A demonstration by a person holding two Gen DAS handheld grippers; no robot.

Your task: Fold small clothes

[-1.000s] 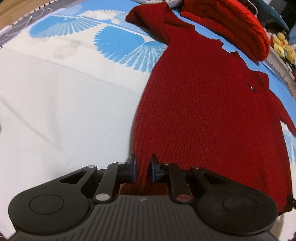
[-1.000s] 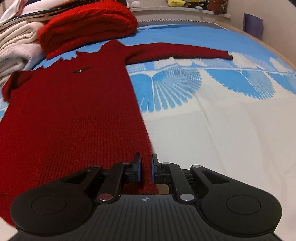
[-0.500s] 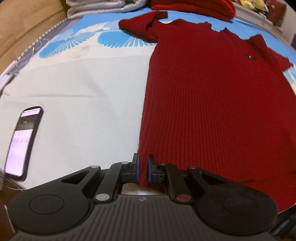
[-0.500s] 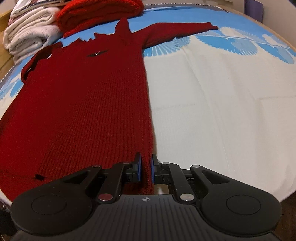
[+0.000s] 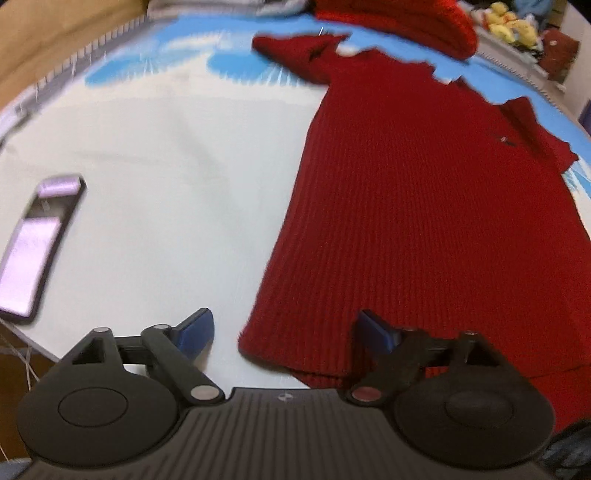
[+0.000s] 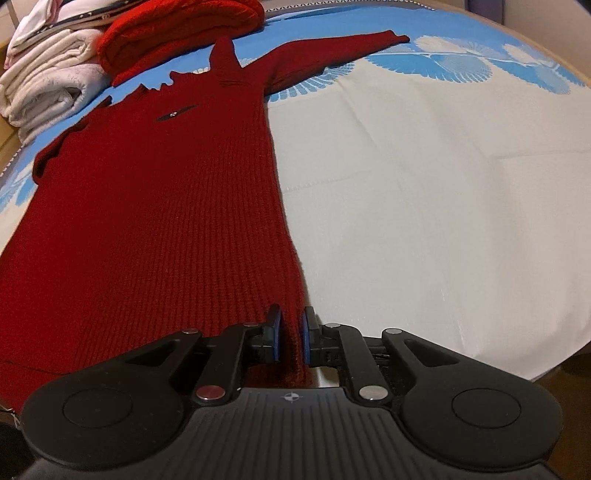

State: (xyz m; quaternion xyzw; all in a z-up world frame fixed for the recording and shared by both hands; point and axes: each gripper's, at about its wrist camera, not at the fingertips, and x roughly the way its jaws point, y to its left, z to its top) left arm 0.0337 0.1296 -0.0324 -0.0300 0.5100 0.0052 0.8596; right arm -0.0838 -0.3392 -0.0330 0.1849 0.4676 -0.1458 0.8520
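Red ribbed knit is spread flat on a bed: a sweater [image 6: 155, 206] laid face up on a white sheet [image 6: 424, 192] with a blue fan print along its far side. The hem lies at the near edge of the bed and the collar points away. In the right wrist view, one sleeve [image 6: 332, 51] is stretched out to the far right across the blue print. The other sleeve [image 5: 295, 51] is seen bunched at the far left in the left wrist view.

The near right corner of the hem is pinched in the right gripper [image 6: 290, 341], whose blue pads are drawn in narrow with a fold of knit pressed between them.

The left gripper [image 5: 284, 332] is seen spread wide, its jaws having just been opening. The near left corner of the hem lies slack on the sheet between the two blue pads, and it is not pressed by either; the right pad [image 5: 373, 332] stands over the knit, the left one [image 5: 195, 328] over bare sheet.

A phone [image 5: 37, 243] with a lit screen lies on the sheet well to the left of the sweater. Beyond the collar, a folded red knit [image 6: 177, 26] is seen, with folded white towels [image 6: 48, 81] just to its left.
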